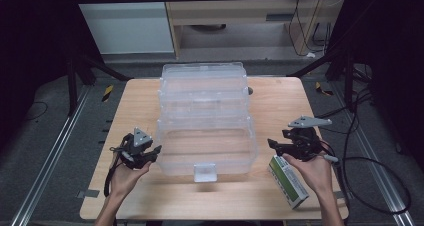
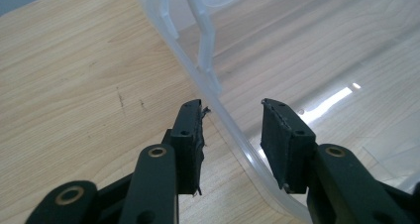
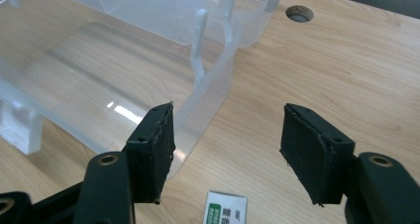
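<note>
A clear plastic storage box (image 1: 205,123) with stepped fold-out trays stands open in the middle of the wooden table (image 1: 280,101). My left gripper (image 1: 157,150) sits at the box's left front corner. In the left gripper view its jaws (image 2: 232,104) stand apart on either side of the box's rim (image 2: 233,135), with no pad clearly pressing on it. My right gripper (image 1: 272,145) hovers off the box's right front corner, open and holding nothing (image 3: 229,110). A green-and-white carton (image 1: 289,181) lies flat on the table under the right hand, and its end (image 3: 225,210) peeks out below the jaws.
A white latch (image 1: 205,172) hangs at the box's front. A round hole (image 3: 299,13) in the tabletop lies beyond the box's right side. Bare wood borders the box left and right. Cables (image 1: 360,161) trail off the table's right edge.
</note>
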Tool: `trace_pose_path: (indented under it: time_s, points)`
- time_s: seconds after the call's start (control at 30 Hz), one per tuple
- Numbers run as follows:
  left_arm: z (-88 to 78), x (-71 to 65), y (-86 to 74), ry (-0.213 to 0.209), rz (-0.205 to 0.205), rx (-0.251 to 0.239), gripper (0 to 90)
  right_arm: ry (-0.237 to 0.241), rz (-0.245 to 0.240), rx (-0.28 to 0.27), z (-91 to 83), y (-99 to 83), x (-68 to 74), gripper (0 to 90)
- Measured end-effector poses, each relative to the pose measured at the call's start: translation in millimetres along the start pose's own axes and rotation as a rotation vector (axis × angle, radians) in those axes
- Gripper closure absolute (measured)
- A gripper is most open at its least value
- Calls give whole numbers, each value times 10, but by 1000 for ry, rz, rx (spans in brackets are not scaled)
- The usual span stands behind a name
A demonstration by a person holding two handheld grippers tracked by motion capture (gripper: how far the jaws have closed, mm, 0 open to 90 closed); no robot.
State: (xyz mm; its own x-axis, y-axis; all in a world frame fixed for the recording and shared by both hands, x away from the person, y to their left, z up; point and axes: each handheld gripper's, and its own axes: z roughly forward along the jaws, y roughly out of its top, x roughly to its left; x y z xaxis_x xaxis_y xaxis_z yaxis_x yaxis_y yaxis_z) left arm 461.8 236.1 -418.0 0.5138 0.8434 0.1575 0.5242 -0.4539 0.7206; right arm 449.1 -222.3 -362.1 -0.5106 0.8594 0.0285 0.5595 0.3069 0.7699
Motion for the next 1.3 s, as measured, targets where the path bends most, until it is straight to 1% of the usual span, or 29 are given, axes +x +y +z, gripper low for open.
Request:
trace_pose_path:
  time_s: [0.03,0.07,0.1,0.17,0.2,0.37,0.43,0.6,0.63,0.67,0.7,0.73,0.83,0.9,0.97,1.0,1.1,1.13,1.23,1.27,1.3]
  points:
    - [3,-7,1,3,4,2,597,-2,-1,9,-7,1,-5,363]
    - [6,-9,2,3,5,3,598,-8,-16,41,-26,1,-16,343]
    - [6,-11,3,3,7,4,598,-8,-16,41,-26,1,-16,343]
    - [3,-12,4,3,9,5,600,-8,-22,61,-41,-1,-23,338]
    - [2,-11,4,3,10,5,600,-17,-25,75,-67,-7,-39,334]
    - [4,-15,3,-2,13,7,600,-21,-15,65,-105,-11,-60,334]
    - [5,-17,5,-4,17,8,599,-20,-22,65,-104,-2,-55,331]
    - [-14,3,2,-7,9,1,598,-20,-29,65,-105,27,-37,331]
    - [-18,4,2,-6,9,-1,596,-14,-27,77,-122,43,-17,337]
    - [-20,6,3,-4,9,-1,596,-14,-27,77,-122,43,-17,337]
    - [-21,8,5,-3,10,-1,594,-6,-38,91,-154,55,-2,343]
    - [-21,9,5,-3,10,-2,594,-6,-38,91,-154,55,-2,343]
    - [-18,7,5,-4,13,0,592,-10,-49,122,-216,69,13,345]
    - [-19,10,6,-4,13,-1,592,-8,-45,129,-225,70,16,344]
    - [-23,16,6,-5,8,-4,590,-7,-44,152,-238,67,19,344]
    - [-25,16,6,-4,9,-4,591,-7,-52,167,-245,59,33,344]
    - [-26,12,6,-3,10,-3,591,-2,-57,182,-251,49,57,344]
    - [-26,7,6,0,11,-2,590,2,-67,199,-245,35,77,342]
    - [-23,4,5,-1,14,0,589,5,-71,215,-234,21,88,343]
    - [-21,7,4,-4,13,0,588,9,-74,243,-214,6,91,342]
    - [-19,10,4,-6,12,0,588,9,-74,243,-214,6,91,342]
